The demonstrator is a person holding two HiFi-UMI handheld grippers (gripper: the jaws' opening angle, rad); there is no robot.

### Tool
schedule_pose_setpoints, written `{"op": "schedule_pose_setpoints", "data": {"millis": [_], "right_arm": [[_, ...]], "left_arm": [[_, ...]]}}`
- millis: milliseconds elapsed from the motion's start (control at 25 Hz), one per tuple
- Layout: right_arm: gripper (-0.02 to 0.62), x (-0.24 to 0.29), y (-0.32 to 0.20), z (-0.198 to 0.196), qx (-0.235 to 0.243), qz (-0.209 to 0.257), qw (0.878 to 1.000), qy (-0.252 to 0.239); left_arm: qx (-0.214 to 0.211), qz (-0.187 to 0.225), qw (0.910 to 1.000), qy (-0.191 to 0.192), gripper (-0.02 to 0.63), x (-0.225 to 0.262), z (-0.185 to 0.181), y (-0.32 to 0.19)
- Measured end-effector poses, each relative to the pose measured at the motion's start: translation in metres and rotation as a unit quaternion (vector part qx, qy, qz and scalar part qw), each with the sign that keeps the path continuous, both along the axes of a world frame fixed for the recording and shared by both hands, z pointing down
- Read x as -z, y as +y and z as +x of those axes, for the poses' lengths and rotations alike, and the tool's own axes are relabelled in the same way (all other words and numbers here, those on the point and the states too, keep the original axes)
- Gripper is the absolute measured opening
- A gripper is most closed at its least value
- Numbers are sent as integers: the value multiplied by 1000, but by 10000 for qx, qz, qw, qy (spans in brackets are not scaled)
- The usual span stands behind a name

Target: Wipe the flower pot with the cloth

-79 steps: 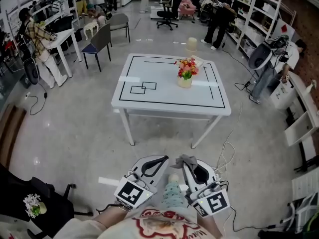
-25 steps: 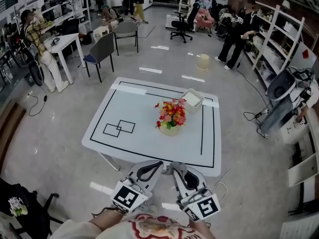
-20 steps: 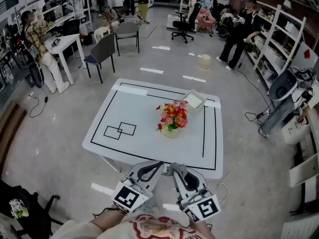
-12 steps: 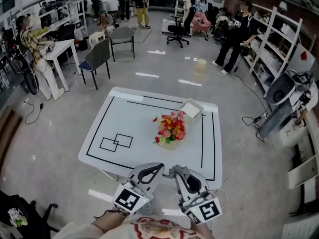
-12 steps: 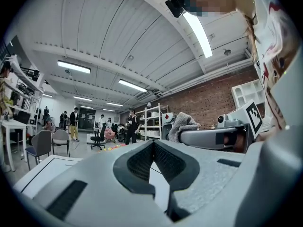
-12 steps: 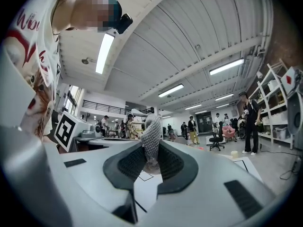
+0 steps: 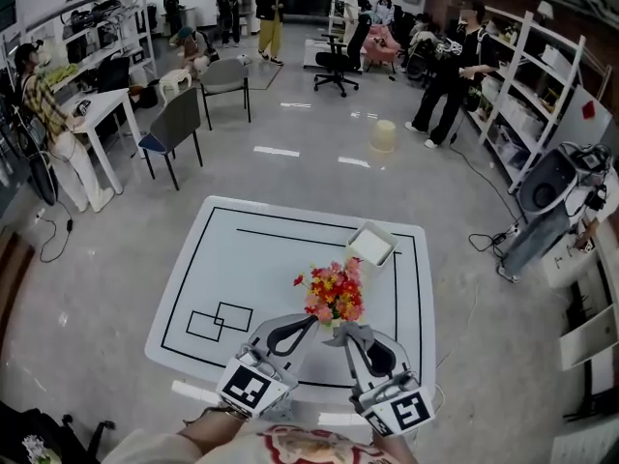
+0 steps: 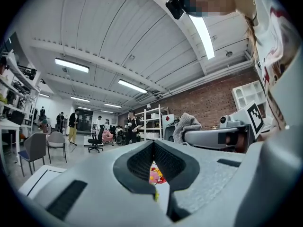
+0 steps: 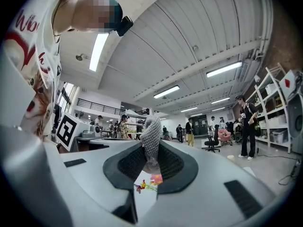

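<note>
The flower pot (image 7: 334, 300), full of red, pink and yellow flowers, stands on the white table (image 7: 242, 259) right of its middle. In the head view both grippers reach level over the table's near edge, just short of the pot. My left gripper (image 7: 310, 322) is shut with nothing in it. My right gripper (image 7: 341, 336) is shut on a grey cloth (image 7: 352, 331). In the right gripper view the cloth (image 9: 151, 141) sticks up between the jaws, with flowers (image 9: 152, 179) showing below it. In the left gripper view, flowers (image 8: 155, 174) show below the closed jaws.
A white tray (image 7: 370, 246) sits at the table's far right corner. Black lines and two small rectangles (image 7: 220, 321) mark the tabletop. Grey chairs (image 7: 174, 122), a bucket (image 7: 384, 135), several people and shelving (image 7: 527, 95) stand beyond and beside the table.
The table and pot have come closer in the head view. Both grippers now reach over the table's near edge, close to the pot. The cloth stays in the right gripper.
</note>
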State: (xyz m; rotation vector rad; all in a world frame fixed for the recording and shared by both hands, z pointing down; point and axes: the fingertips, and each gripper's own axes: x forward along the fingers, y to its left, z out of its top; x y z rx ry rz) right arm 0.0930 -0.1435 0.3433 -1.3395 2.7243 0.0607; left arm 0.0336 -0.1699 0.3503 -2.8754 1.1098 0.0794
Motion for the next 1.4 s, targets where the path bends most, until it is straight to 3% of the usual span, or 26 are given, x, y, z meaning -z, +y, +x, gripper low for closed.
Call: {"op": "schedule_pose_setpoints", "data": {"millis": [480, 920, 1120, 1400], "right_arm": [[52, 6, -62, 0, -308, 99, 9995, -4], [52, 7, -65, 48, -267, 56, 9996, 97], [52, -31, -82, 77, -270, -171, 9986, 421], [52, -116, -115, 105, -31, -905, 9911, 978]], "left_arm": [[-252, 31, 9997, -53, 2, 1, -6, -62], [254, -70, 9996, 34, 3, 6, 7, -59], [530, -207, 9983, -148, 3, 1, 4, -54], [905, -173, 9956, -191, 3, -1, -2, -46]]}}
